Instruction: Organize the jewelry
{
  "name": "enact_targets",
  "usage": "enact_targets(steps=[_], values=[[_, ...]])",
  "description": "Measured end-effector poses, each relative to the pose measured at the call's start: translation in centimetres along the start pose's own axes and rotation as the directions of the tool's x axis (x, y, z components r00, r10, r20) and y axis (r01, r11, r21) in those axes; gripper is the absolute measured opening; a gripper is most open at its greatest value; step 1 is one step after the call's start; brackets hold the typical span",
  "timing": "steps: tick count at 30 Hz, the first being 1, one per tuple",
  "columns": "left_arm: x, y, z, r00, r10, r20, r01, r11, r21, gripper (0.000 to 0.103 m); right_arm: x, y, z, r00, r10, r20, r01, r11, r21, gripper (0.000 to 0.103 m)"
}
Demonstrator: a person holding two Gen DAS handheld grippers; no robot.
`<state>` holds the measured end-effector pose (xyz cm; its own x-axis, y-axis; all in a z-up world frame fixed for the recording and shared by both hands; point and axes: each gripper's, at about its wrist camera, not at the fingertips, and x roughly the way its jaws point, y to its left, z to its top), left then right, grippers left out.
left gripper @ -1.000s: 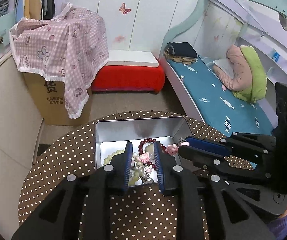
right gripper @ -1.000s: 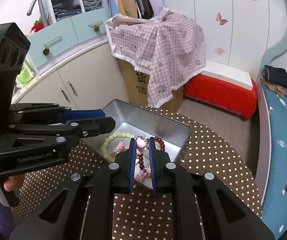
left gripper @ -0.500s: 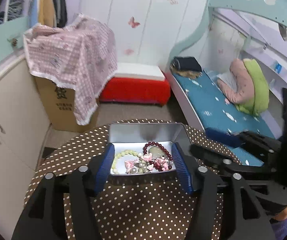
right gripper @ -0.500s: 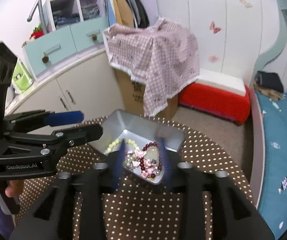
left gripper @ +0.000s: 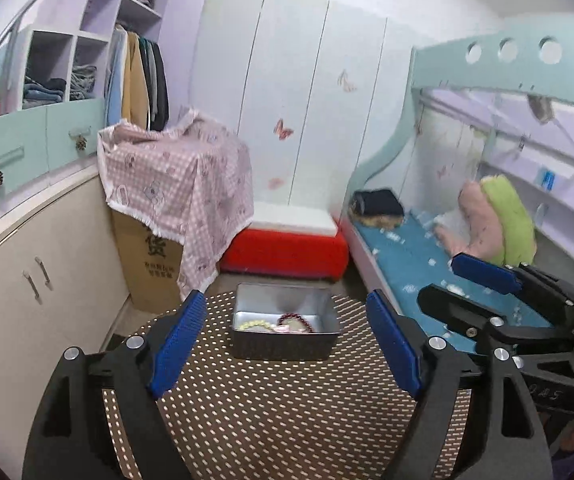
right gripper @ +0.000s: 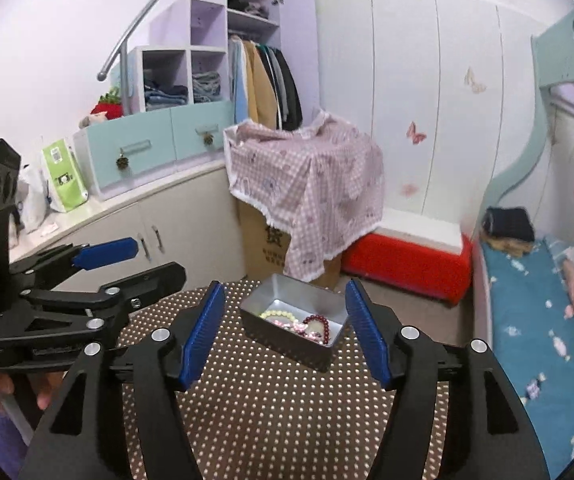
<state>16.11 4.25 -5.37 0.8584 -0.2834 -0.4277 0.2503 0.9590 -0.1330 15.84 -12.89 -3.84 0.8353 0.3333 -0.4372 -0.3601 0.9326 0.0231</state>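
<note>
Jewelry (right gripper: 301, 325) lies heaped inside a metal tin (right gripper: 271, 294) that sits toward the far side of the round, polka-dotted worktop (right gripper: 271, 408). Visible in the tin: a pale yellow-green bead bracelet (right gripper: 274, 313) at the left, a dark red bead bracelet (right gripper: 320, 325) at the right, small pink pieces between them. From the left wrist view the same tin (left gripper: 285, 342) shows its near wall, with the pale bracelet (left gripper: 254, 324) and the red bracelet (left gripper: 297, 319) just above the rim.

Left tongs (left gripper: 287, 344): blue-padded fingers spread wide, holding nothing, on the near side of the tin and apart from it. Right tongs (right gripper: 285, 332): likewise spread wide, holding nothing, framing the tin in their own view without touching it. Each tongs shows in the other's camera, off to the side over the worktop's edge.

Background: a cardboard box under a pink checked cloth (right gripper: 307, 176) at far left, a red bench (right gripper: 405, 266) beyond the worktop, a bed with a blue sheet (right gripper: 535, 344) on the right.
</note>
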Motion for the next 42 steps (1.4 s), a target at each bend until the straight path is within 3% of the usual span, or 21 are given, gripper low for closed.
enact_targets(steps=[6, 13, 24, 32, 42], values=[[-5.5, -2.3, -0.4, 0.995, 0.026, 0.096, -0.03, 0.999, 0.04, 0.08, -6.6, 2.0, -0.1, 0.997, -0.023, 0.074, 0.025, 1.0, -0.015, 0.067], [-11.1, -5.4, -1.1, 0.974, 0.087, 0.209, -0.108, 0.99, 0.095, 0.08, -12.5, 3.5, -0.8, 0.986, -0.062, 0.156, 0.064, 0.998, -0.007, 0.07], [-17.2, -7.7, -2.4, 0.937, 0.096, 0.337, -0.139, 0.984, 0.108, 0.08, -20.5, 6.1, -2.0, 0.94, -0.164, 0.299, 0.172, 0.985, 0.001, 0.08], [-19.5, -8.6, -3.3, 0.917, 0.112, 0.383, -0.164, 0.981, 0.106, 0.083, -23.3, 7.6, -2.4, 0.909, -0.202, 0.364, 0.215, 0.977, 0.004, 0.083], [-20.3, -8.8, -3.7, 0.907, 0.11, 0.406, -0.168, 0.98, 0.109, 0.083, -23.2, 7.3, -2.5, 0.906, -0.202, 0.373, 0.212, 0.977, 0.014, 0.083]])
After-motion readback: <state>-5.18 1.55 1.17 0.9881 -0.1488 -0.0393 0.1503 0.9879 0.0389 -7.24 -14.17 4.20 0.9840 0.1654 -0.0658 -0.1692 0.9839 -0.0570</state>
